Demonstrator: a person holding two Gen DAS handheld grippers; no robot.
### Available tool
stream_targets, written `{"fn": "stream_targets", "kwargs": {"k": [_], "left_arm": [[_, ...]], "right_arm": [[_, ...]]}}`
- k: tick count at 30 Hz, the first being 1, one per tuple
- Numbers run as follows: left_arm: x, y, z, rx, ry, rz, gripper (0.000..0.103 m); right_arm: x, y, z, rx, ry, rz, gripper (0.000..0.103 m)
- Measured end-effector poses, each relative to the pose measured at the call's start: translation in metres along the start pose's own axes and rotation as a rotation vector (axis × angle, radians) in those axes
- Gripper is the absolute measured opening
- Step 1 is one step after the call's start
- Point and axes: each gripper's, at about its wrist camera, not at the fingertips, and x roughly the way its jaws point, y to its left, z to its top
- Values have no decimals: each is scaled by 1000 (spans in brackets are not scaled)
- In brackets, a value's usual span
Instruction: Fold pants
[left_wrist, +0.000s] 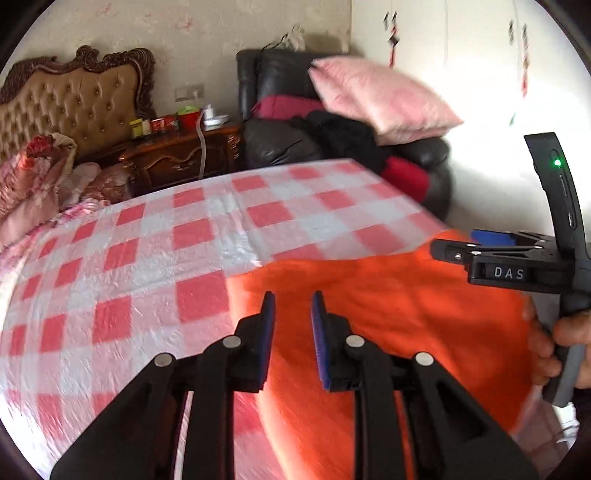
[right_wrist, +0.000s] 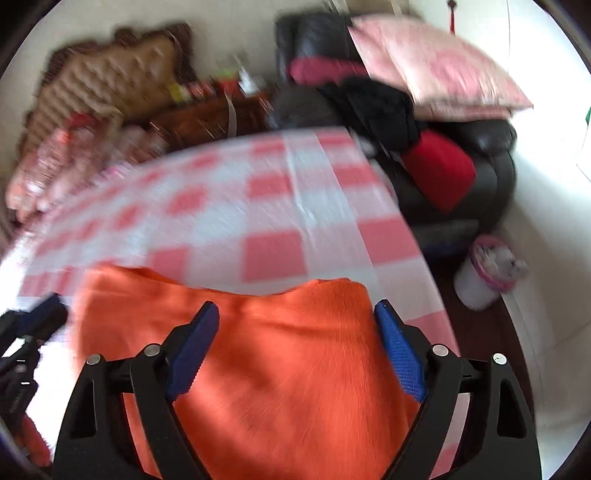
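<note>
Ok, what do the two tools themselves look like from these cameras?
Both are black linkage frames with silver pivot pins and blue textured pads. The left tool shows dark blue pads. The right tool seen from the left camera carries white "DAS" lettering, a green light on its curved black upright and a grey handle.

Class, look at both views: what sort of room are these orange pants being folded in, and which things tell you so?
Most likely a home bedroom: a tufted headboard, a wooden nightstand, and a pink pillow on a black armchair.
</note>
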Motion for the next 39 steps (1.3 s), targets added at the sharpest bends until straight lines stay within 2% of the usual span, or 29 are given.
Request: {"fn": "stream_targets", "kwargs": {"k": [2,3,5,6,8,9,11,13,15,17,21,23,26,29,33,36,39], "left_arm": [[-14,-12,-10,6,0,-52,21],[-20,-25,-22,31,11,-102,22],[-20,-48,-43,103,53,-135,30],[-17,-53,-53,124,78,-112,30],[-12,-49,-69,102,123,-81,30],[-13,-43,-75,88,132,-42,30],[-20,-34,-81,101,116,25,42],[-30,-17,-86,67,119,106,43],[-42,2,-91,-32,126,84,43],[-56,8,-95,-67,102,75,43],[-70,-7,-94,-23,56,-6,43],[-64,-23,-96,22,88,-39,43],[-49,-32,-105,39,176,-20,43],[-51,-25,-106,9,173,-5,49],[-54,-14,-112,-20,181,19,50],[-61,-11,-112,-13,160,48,50],[-72,-15,-106,13,100,77,50]], "right_arm": [[-23,7,-12,-46,-1,4,83],[-29,10,-20,-72,11,9,83],[-34,14,-41,-142,53,-20,82],[-32,13,-52,-192,72,-85,82],[-28,2,-65,-218,100,-189,82],[-28,-10,-70,-189,114,-207,85],[-32,-30,-73,-122,114,-192,89],[-35,-42,-78,-109,121,-203,89],[-42,-49,-78,-81,124,-197,89],[-47,-47,-77,-83,125,-223,89],[-62,-35,-81,-96,114,-214,89],[-60,-31,-86,-114,133,-215,89],[-54,-33,-96,-118,168,-243,90],[-58,-37,-98,-96,176,-233,90],[-59,-34,-100,-120,174,-246,90],[-59,-36,-101,-112,180,-240,90],[-61,-36,-100,-117,187,-243,90]]}}
